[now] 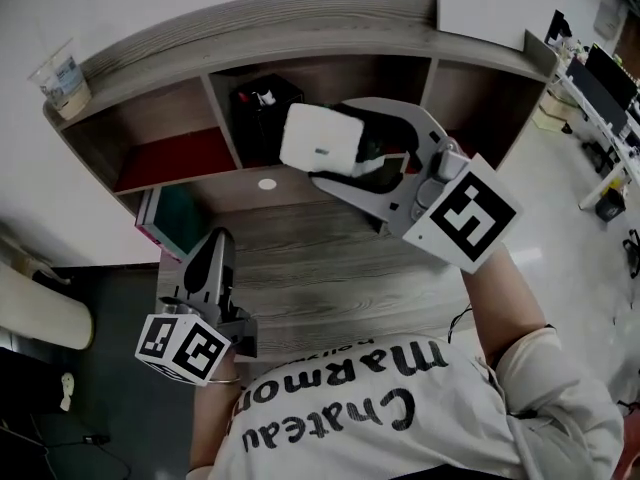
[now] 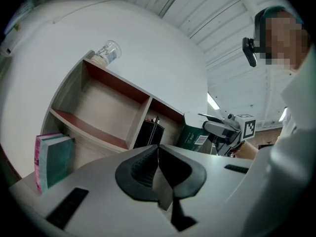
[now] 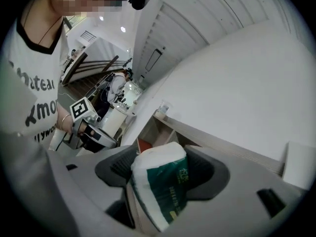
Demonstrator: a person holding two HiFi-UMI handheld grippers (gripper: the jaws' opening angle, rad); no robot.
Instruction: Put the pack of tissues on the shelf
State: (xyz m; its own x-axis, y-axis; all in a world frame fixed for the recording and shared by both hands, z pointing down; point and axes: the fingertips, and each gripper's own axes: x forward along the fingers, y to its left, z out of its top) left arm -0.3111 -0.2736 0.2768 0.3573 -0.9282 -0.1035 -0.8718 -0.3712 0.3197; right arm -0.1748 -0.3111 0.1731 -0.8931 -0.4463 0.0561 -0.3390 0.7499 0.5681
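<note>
Left gripper (image 1: 215,240), lower left over the table (image 1: 300,258), has its fingers pressed together on nothing. Right gripper (image 1: 345,150) fingers pinch the pack of tissues (image 1: 318,140), held in the air at upper centre, just before the middle compartment of the shelf (image 1: 300,23). Risk, judged: that bay already holds a black box (image 1: 262,103), so the soft pack could jam against it or the divider, or slip from the squeeze and drop to the table.
</note>
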